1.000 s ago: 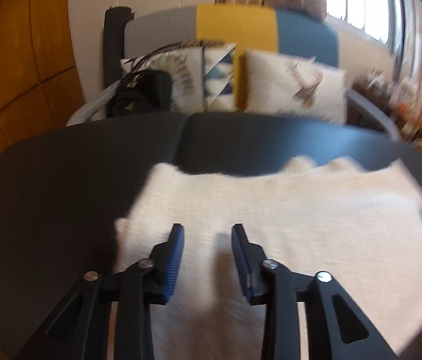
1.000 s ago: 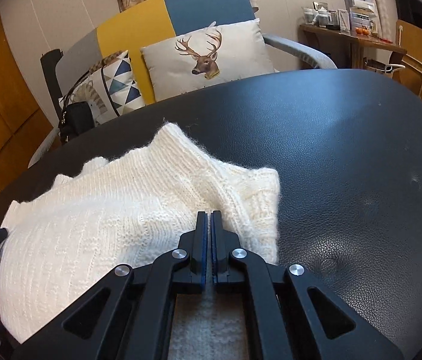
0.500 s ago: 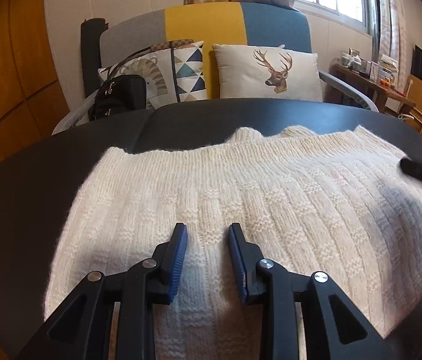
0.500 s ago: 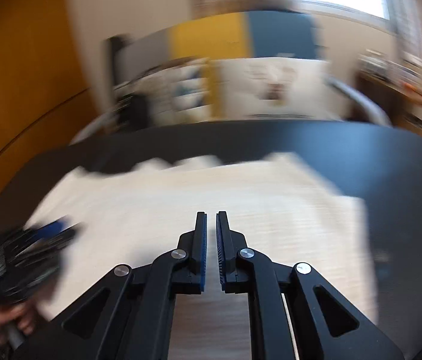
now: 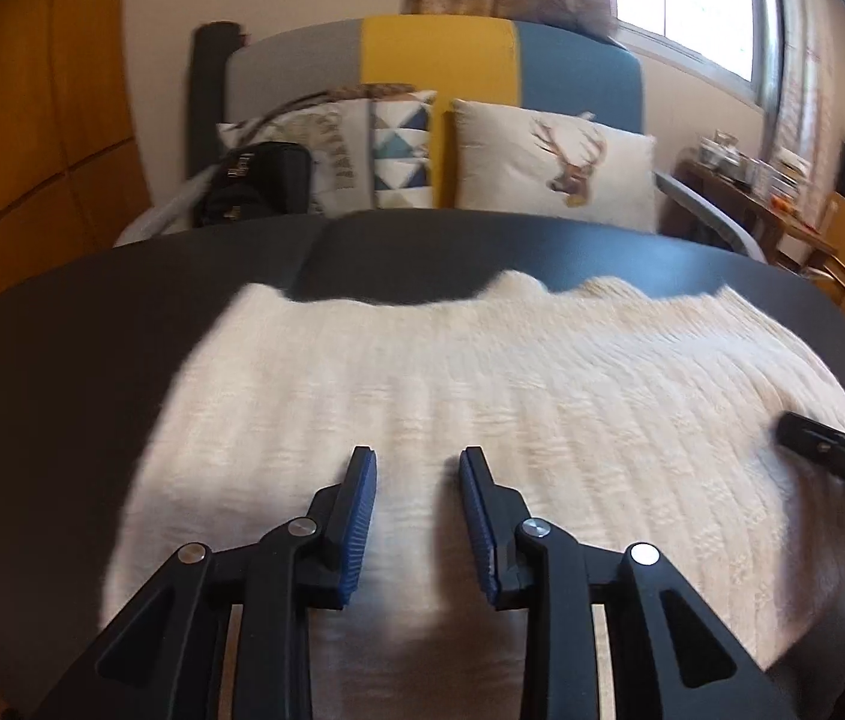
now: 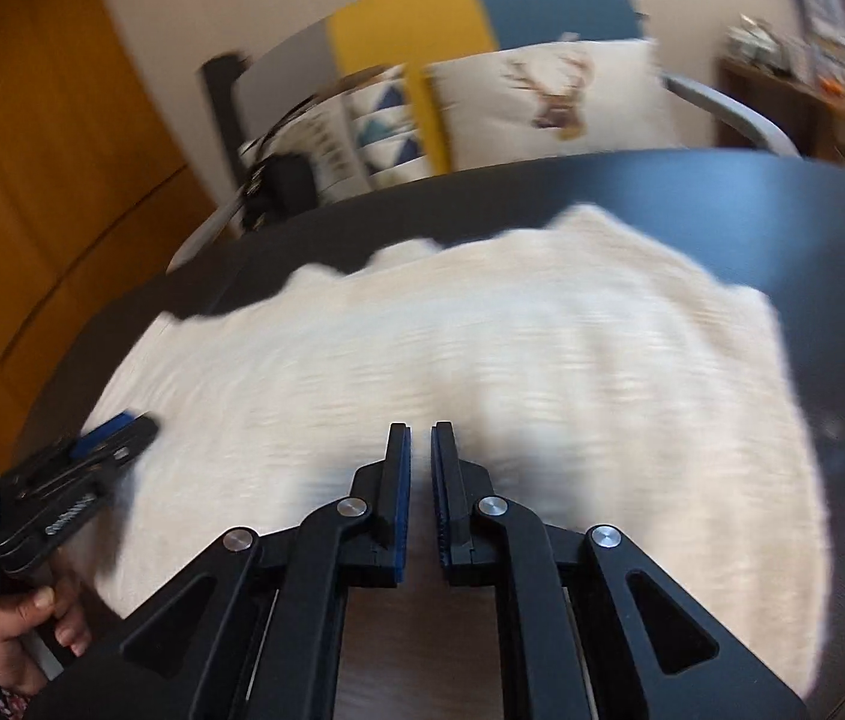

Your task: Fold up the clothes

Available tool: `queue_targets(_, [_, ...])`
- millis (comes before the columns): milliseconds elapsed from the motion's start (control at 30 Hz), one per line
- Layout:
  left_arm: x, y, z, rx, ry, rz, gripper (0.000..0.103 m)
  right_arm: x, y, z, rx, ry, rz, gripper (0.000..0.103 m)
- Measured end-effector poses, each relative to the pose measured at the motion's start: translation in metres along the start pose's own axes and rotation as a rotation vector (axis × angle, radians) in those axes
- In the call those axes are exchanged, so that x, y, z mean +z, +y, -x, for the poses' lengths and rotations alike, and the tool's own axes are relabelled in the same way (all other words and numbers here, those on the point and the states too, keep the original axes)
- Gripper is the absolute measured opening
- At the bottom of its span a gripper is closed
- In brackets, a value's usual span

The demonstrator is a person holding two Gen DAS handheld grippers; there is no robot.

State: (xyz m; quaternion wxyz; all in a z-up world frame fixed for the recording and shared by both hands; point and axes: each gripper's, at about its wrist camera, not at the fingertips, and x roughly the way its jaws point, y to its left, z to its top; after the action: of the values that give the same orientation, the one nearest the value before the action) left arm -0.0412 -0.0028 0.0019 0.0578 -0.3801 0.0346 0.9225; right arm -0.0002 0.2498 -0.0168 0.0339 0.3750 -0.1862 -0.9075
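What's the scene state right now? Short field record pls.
surface: black table
garment: cream knit sweater, spread flat on the table
left gripper: jaws apart, nothing between them, over the sweater's near part
right gripper: jaws a narrow gap apart, nothing between them, over the sweater's near edge
hand: holds the left gripper's handle
background: sofa with deer cushion, black bag
image quality: right wrist view blurred

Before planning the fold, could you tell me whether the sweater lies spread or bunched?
Spread: the sweater lies flat across the dark table.
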Motion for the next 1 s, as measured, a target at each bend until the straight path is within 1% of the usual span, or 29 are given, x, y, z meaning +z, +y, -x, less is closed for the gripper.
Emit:
queue_targets(67, [-0.002,0.011,0.004,0.040,-0.006,0.014,0.030,0.000,-0.013,0.005,-0.012,-0.013,-0.034,0.007])
queue_targets(133, [-0.005,0.026,0.003,0.068,0.011,0.029,0.030,0.000,-0.022,0.008,-0.029,-0.022,-0.053,0.007])
queue_targets(267, [-0.014,0.053,0.001,0.099,0.037,0.060,0.030,0.003,-0.025,0.016,-0.058,-0.027,-0.056,0.007])
queue_targets(333, [-0.019,0.062,0.007,0.099,0.033,0.081,0.030,0.003,-0.021,0.025,-0.069,-0.034,-0.049,0.008])
queue_targets(400, [-0.024,0.068,0.016,0.100,0.023,0.102,0.030,0.000,-0.014,0.034,-0.020,-0.028,-0.033,0.008])
queue_targets(433, [-0.028,0.066,0.022,0.096,0.010,0.096,0.030,-0.003,-0.010,0.037,0.008,-0.017,-0.021,0.008])
queue_targets(533, [-0.041,0.054,0.037,0.060,-0.031,0.044,0.030,-0.016,0.012,0.035,0.060,0.050,0.066,0.008])
queue_targets(567, [-0.046,0.044,0.037,0.052,-0.032,-0.012,0.030,-0.022,0.021,0.032,0.064,0.074,0.113,0.008])
queue_targets(600, [-0.052,0.034,0.037,0.050,-0.028,-0.078,0.030,-0.028,0.030,0.029,0.054,0.092,0.160,0.008])
queue_targets(667, [-0.060,0.022,0.035,0.080,-0.020,-0.160,0.029,-0.042,0.042,0.020,-0.001,0.142,0.259,0.008])
queue_targets(700, [-0.065,0.020,0.036,0.087,-0.015,-0.182,0.029,-0.049,0.046,0.017,-0.023,0.164,0.299,0.008])
queue_targets(733, [-0.069,0.021,0.037,0.085,-0.008,-0.194,0.029,-0.055,0.047,0.019,-0.032,0.167,0.327,0.008])
queue_targets(800, [-0.079,0.023,0.042,0.083,-0.003,-0.220,0.029,-0.063,0.043,0.027,-0.027,0.162,0.344,0.008])
queue_targets(900, [-0.093,0.024,0.053,0.083,-0.023,-0.266,0.029,-0.070,0.028,0.039,0.018,0.170,0.293,0.008])
queue_targets(967, [-0.096,0.024,0.060,0.058,-0.023,-0.269,0.029,-0.070,0.022,0.046,0.050,0.181,0.262,0.008])
queue_targets(1000, [-0.092,0.024,0.063,0.041,-0.035,-0.260,0.029,-0.067,0.020,0.050,0.061,0.181,0.258,0.008])
